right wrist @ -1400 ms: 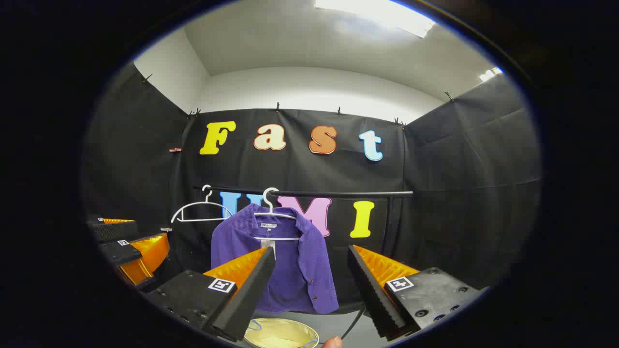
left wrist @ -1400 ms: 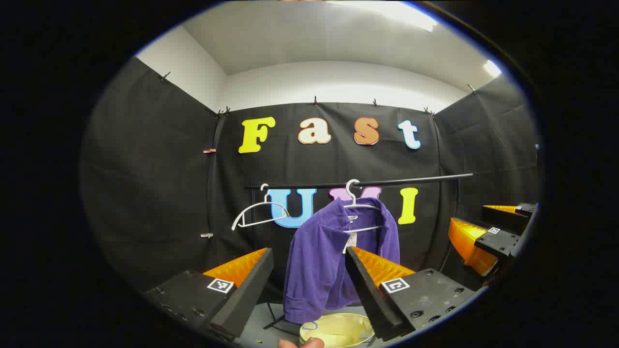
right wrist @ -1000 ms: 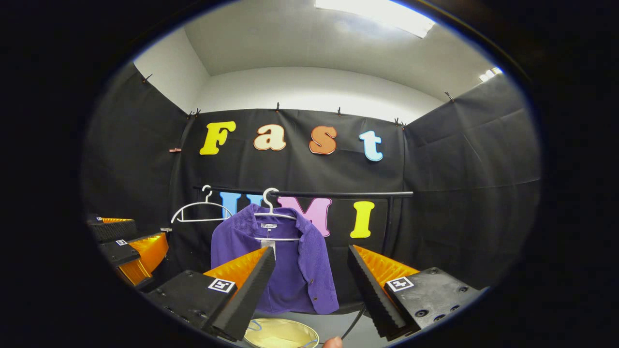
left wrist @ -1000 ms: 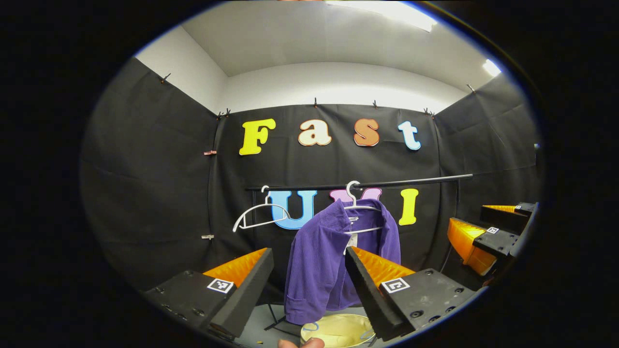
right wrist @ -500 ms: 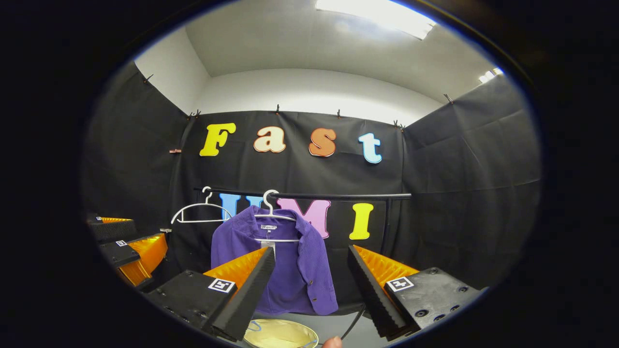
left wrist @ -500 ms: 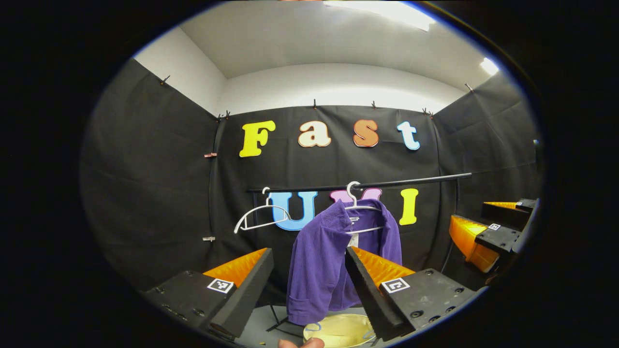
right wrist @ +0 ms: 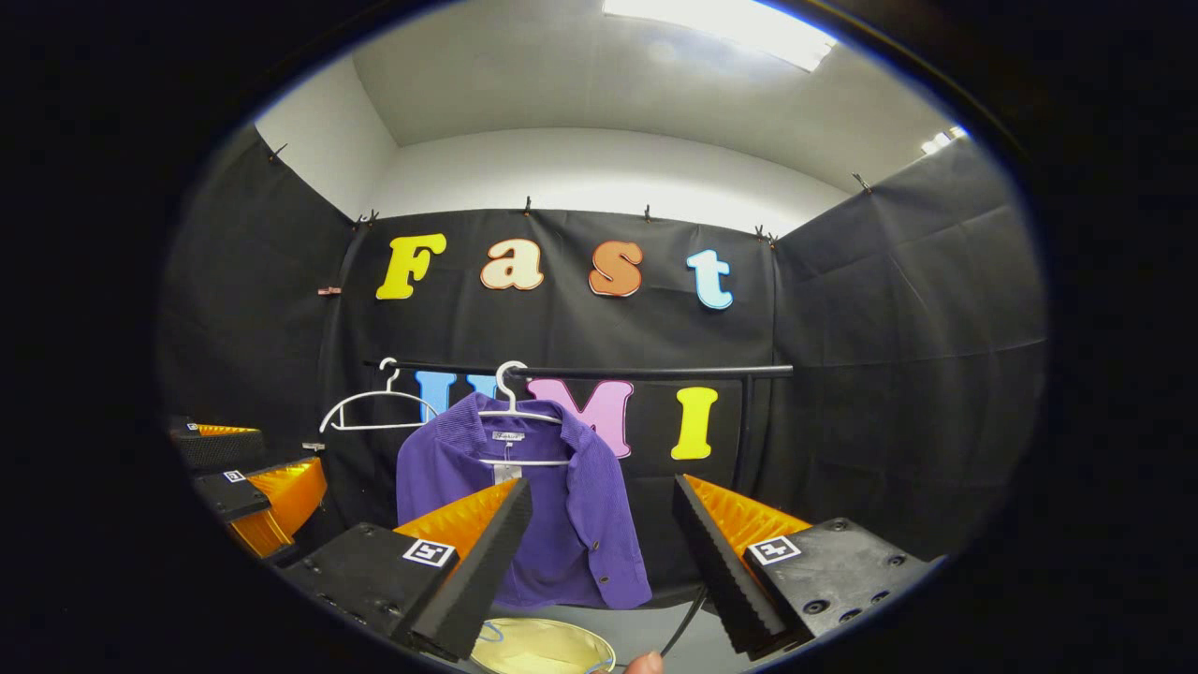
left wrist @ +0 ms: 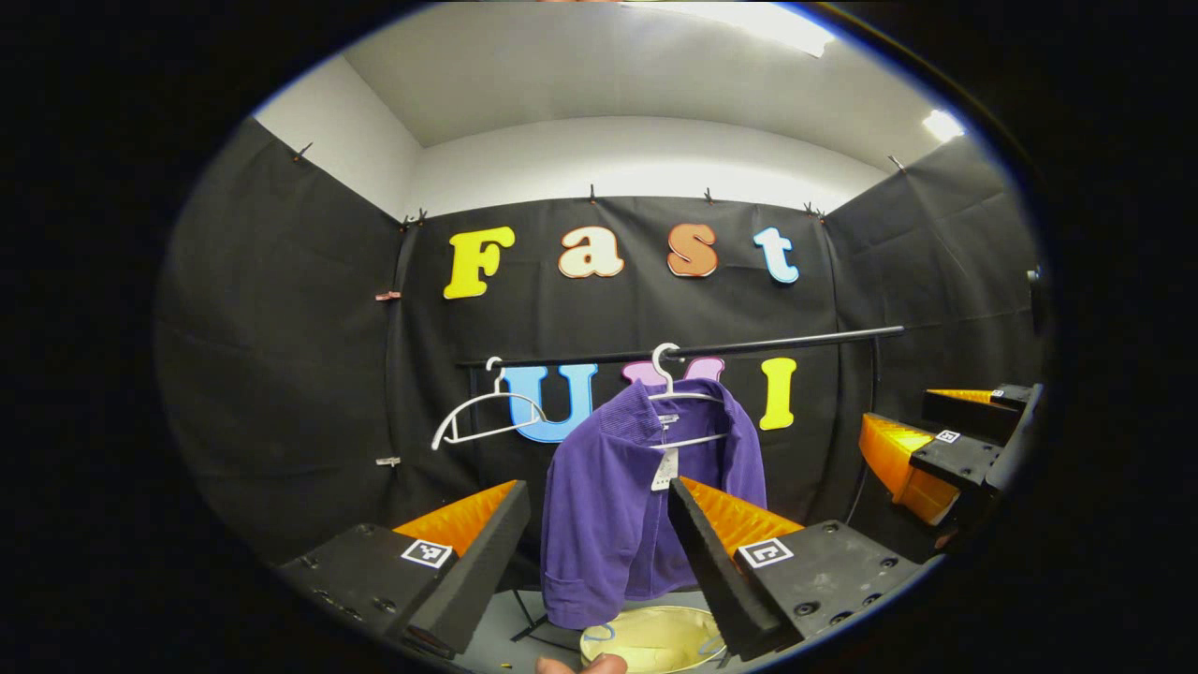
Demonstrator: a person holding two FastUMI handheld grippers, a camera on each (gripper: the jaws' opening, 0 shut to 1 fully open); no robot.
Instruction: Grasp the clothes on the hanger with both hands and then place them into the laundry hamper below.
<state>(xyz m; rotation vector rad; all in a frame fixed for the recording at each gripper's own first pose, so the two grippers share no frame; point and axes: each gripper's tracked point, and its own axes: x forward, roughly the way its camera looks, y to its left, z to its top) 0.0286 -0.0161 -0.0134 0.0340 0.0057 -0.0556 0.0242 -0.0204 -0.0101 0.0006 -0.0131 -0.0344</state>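
Note:
A purple jacket [left wrist: 608,505] [right wrist: 562,505] hangs on a white hanger [left wrist: 681,398] [right wrist: 518,404] from a black rail [left wrist: 749,347] [right wrist: 655,373]. Below it sits a pale yellow hamper [left wrist: 650,637] [right wrist: 538,648]. My left gripper [left wrist: 599,524] stands open, some way in front of the jacket, nothing between its fingers. My right gripper [right wrist: 604,524] is open too, short of the jacket's right side. The right gripper [left wrist: 936,449] also appears at the right edge of the left gripper view. The left gripper [right wrist: 253,477] shows at the left edge of the right gripper view.
A second white hanger [left wrist: 482,417] [right wrist: 374,407], bare, hangs on the rail left of the jacket. Black cloth walls close the booth on three sides. The rail's stand [right wrist: 744,431] rises at the right, its foot [left wrist: 533,625] on the grey floor.
Both views have shifted slightly, so the jacket and rail sit a little further left and higher. The jacket has swung slightly on its hanger. Both grippers stay open.

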